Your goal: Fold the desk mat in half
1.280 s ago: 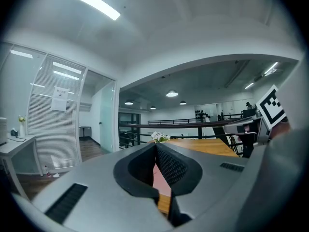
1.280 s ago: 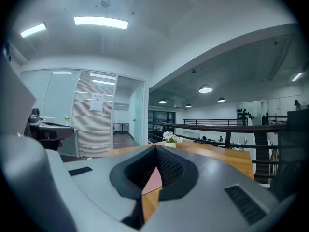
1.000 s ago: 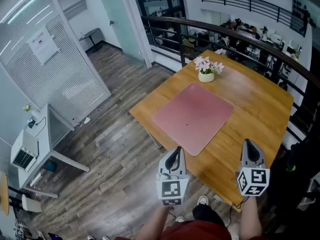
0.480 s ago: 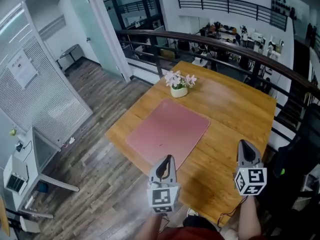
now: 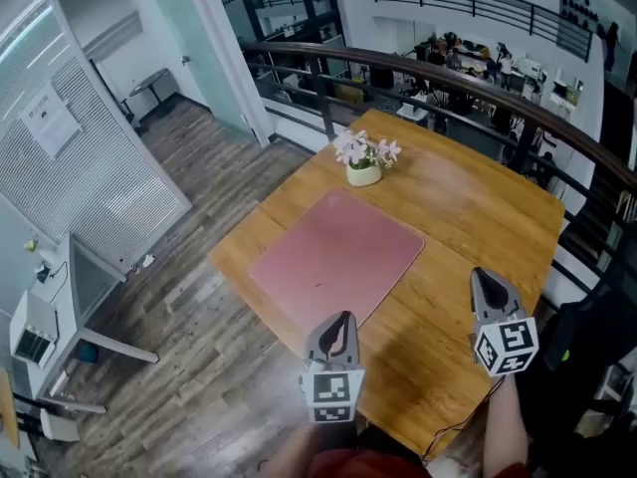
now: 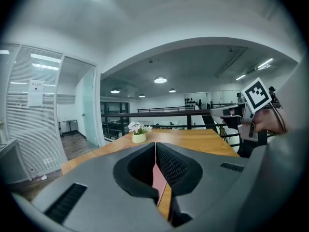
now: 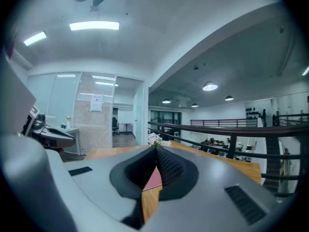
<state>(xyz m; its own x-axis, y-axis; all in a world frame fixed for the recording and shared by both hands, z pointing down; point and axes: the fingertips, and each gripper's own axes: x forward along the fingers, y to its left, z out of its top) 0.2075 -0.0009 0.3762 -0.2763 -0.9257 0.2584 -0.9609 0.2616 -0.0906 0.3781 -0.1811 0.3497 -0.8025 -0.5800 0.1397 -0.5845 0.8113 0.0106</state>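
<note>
As the left gripper (image 5: 342, 320) hangs closed, it hides — partly — the desk mat (image 5: 333, 257).

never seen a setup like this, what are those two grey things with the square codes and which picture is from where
There is no robot here. A person holds a grey handheld tool in each hand: the left gripper and the right gripper. The cubes with square codes are part of them. The wide picture comes from a camera on the person's head, looking down. The other two come from cameras riding on each gripper, looking along its jaws. On the square wooden table lies a flat pink desk mat, not yet folded, with a small pot of pale flowers beyond it. Both pairs of jaws are shut and hold nothing.
</note>
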